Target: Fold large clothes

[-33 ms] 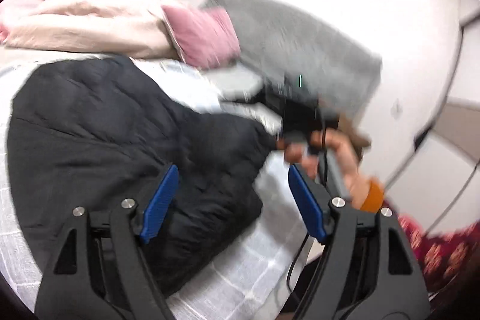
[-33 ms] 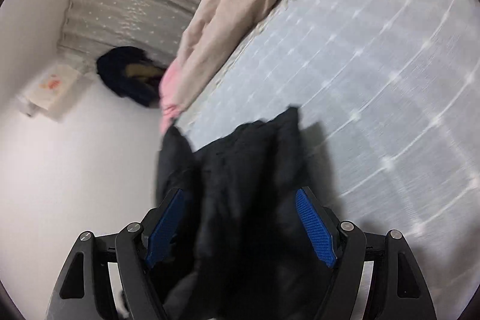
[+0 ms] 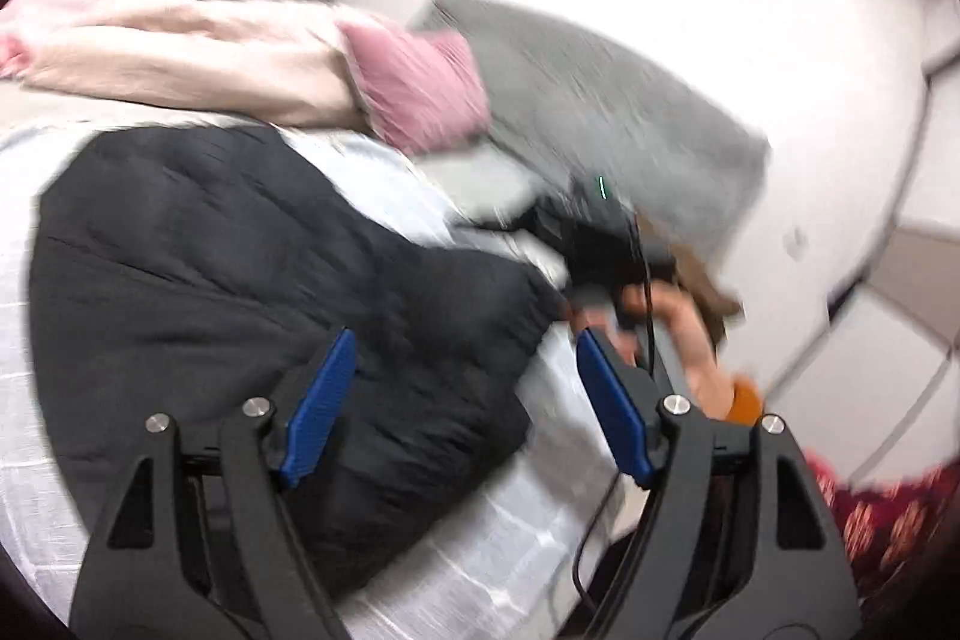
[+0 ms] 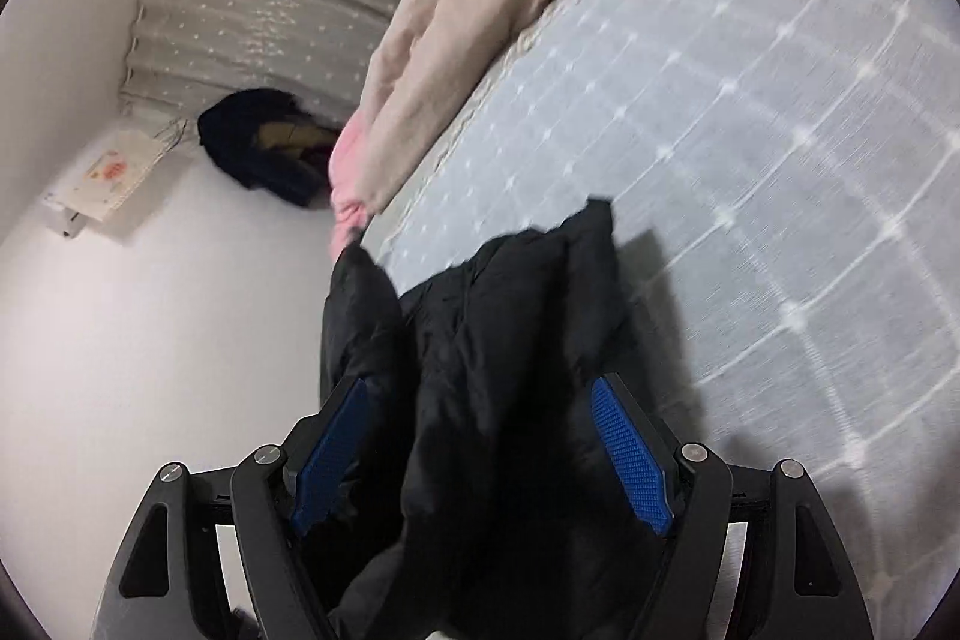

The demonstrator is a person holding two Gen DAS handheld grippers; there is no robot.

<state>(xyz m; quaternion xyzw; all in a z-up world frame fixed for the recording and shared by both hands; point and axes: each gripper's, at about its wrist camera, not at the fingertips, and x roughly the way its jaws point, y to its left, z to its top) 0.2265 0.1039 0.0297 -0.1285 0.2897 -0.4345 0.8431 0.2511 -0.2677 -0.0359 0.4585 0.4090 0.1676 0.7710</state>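
Nothing has moved; my left gripper (image 3: 462,400) and right gripper (image 4: 480,448) gape apart, black jacket (image 3: 252,280) half-folded, more folds left.

free: bedspread (image 4: 780,112) right of jacket (image 4: 510,370) | blocked: bedding (image 4: 480,10) along the far edge, floor side left

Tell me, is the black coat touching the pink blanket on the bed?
Apart. In the left wrist view, pale bedcover shows between the black coat and the pink blanket, which lies farther back.
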